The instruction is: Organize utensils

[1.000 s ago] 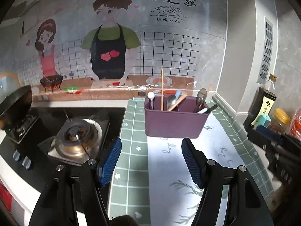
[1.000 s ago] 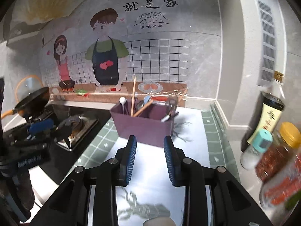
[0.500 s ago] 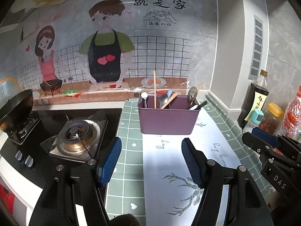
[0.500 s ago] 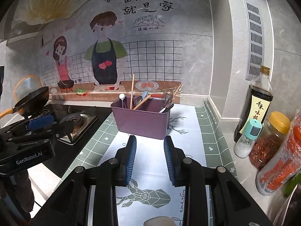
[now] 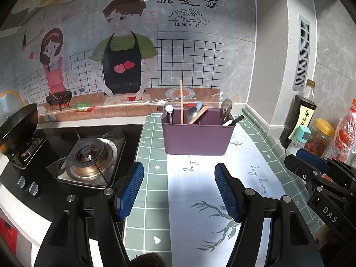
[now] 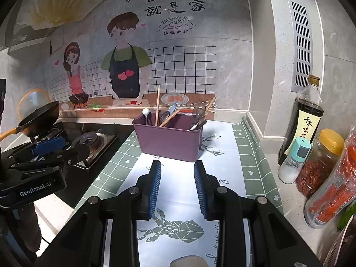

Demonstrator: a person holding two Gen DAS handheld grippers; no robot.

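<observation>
Utensils [image 5: 195, 113] stand in a purple plastic caddy [image 5: 197, 136] straight ahead of both tongs, on the counter's patterned mat [image 5: 200, 200] toward its back edge, just short of the wall. The left gripper [image 5: 179, 191] has its ribbed blue pads spread wide on nothing; the right gripper [image 6: 177, 188] holds its pads at a narrower gap, also empty. Both hover over the mat near the counter's front edge, pointing downward, apart from the caddy. Judging by how large the caddy looks in each view, neither hand is clearly nearer. The caddy's long axis runs across the line of approach, with a divider inside. In it a wooden chopstick [image 5: 181, 102] stands nearly upright, a white ball-topped stick [image 5: 169, 111] at the left end, a metal spoon [image 5: 191, 113] and a wooden handle lean in the middle, and a ladle-like piece [image 5: 225, 109] with dark handles at the right. To the right stand a soy sauce bottle [image 6: 304, 115] and jars; to the left, the gas stove [image 5: 89, 155].
</observation>
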